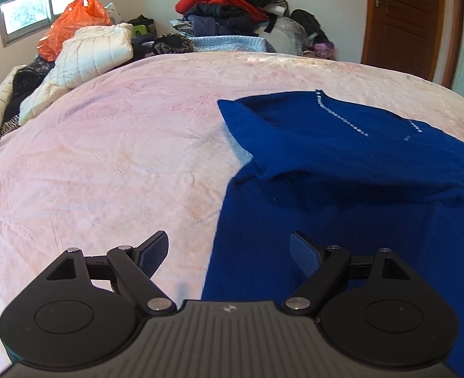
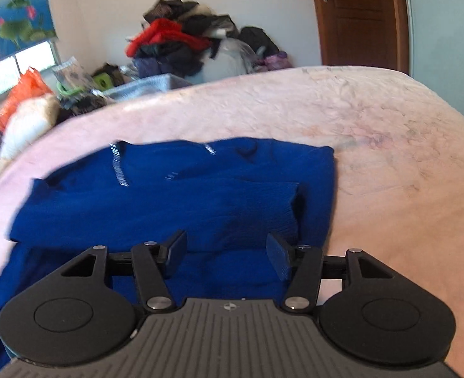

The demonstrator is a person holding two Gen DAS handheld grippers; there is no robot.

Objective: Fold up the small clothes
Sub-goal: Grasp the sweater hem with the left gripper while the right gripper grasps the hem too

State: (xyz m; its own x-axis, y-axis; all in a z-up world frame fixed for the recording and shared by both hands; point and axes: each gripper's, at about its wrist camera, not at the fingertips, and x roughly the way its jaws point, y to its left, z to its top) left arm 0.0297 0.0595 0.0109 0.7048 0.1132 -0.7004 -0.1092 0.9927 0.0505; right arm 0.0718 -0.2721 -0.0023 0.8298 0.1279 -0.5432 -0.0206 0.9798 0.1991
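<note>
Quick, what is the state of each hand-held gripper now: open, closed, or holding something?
Left hand-held gripper: open, holding nothing, over the edge of the blue sweater.
Right hand-held gripper: open, empty, above the sweater.

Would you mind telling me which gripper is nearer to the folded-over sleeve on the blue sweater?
Right. The right gripper hangs open just before the folded-over sleeve; the left gripper straddles the blue sweater's left edge.

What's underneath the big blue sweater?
The blue knitted sweater lies on a pale pink bed blanket, which shows all around it. Its sleeves are folded over its own body, so more blue sweater hides beneath them. Anything else under it is covered.
</note>
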